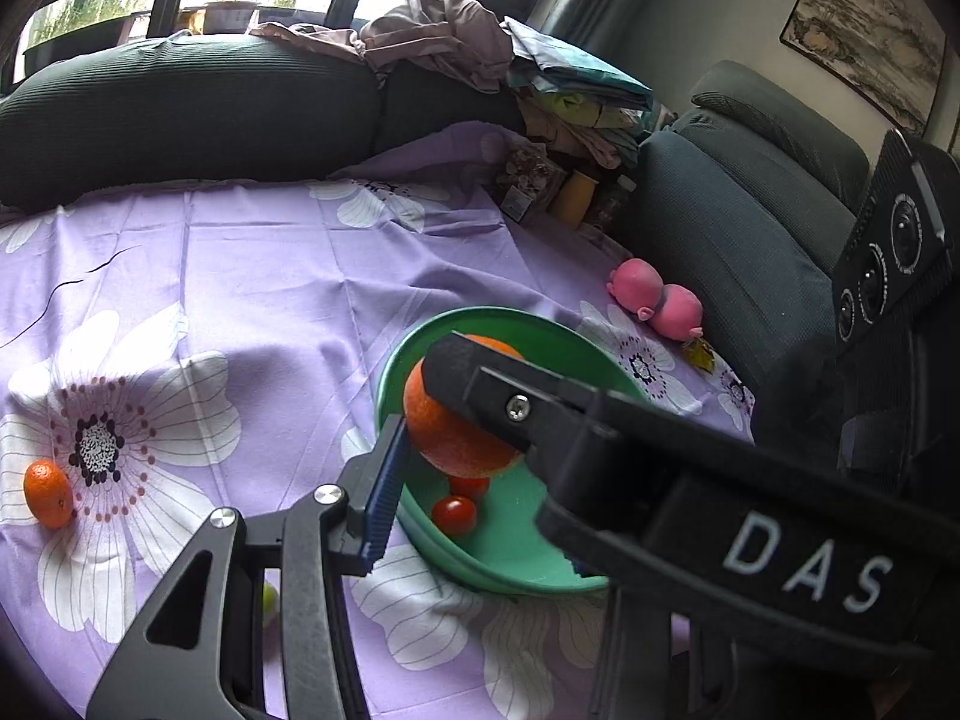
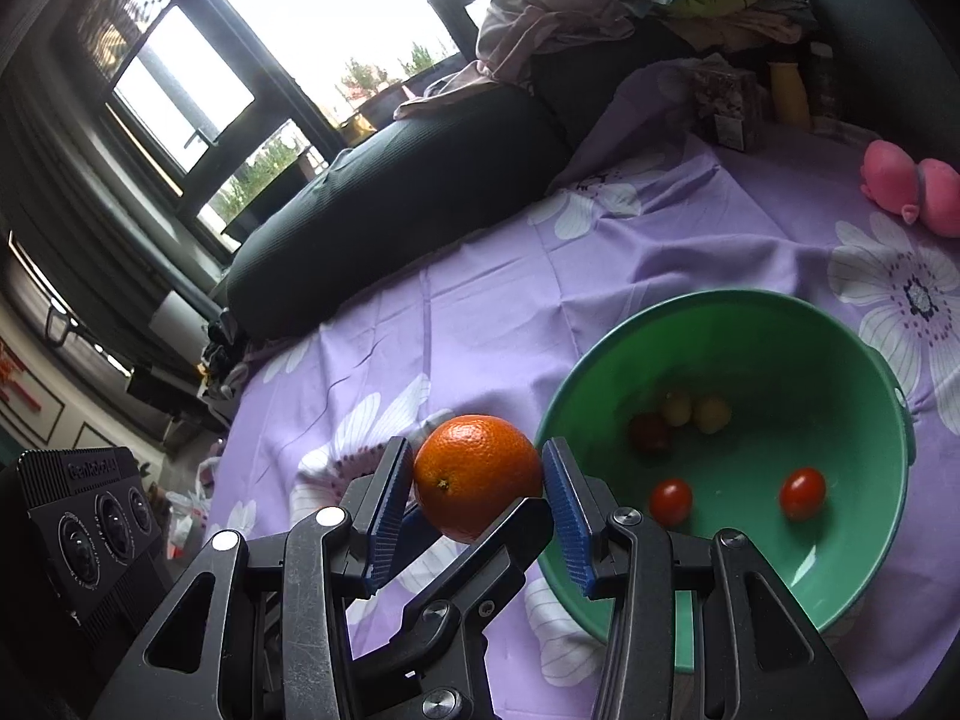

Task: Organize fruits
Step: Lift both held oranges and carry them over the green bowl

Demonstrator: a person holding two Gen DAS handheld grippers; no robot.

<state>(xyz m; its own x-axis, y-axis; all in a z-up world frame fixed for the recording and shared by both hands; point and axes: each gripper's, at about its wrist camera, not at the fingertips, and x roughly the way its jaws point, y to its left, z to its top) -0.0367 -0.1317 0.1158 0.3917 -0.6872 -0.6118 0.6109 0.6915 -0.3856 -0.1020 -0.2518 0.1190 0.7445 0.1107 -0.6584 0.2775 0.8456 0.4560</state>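
Observation:
A large orange [image 2: 474, 468] hangs above the purple flowered cloth [image 2: 480, 312], just left of a green bowl [image 2: 720, 297]. My right gripper [image 2: 478, 495] is shut on it, with a blue pad pressed to each side. My left gripper [image 1: 459, 444] holds the same orange [image 1: 444, 426]: its left pad [image 1: 387, 480] touches the fruit, and its other finger is hidden behind the right gripper's black finger. In the bowl [image 1: 480, 315] lie red cherry tomatoes [image 2: 802, 492] and pale small fruits [image 2: 712, 414]. A small mandarin [image 1: 48, 493] rests on the cloth at far left.
A pink toy pig [image 1: 657, 297] lies at the cloth's far right edge, by a dark sofa seat [image 1: 738, 228]. A pile of clothes [image 1: 456, 36] and a yellow bottle [image 1: 573, 198] stand at the back. A small green fruit [image 1: 270, 597] peeks out under my left gripper.

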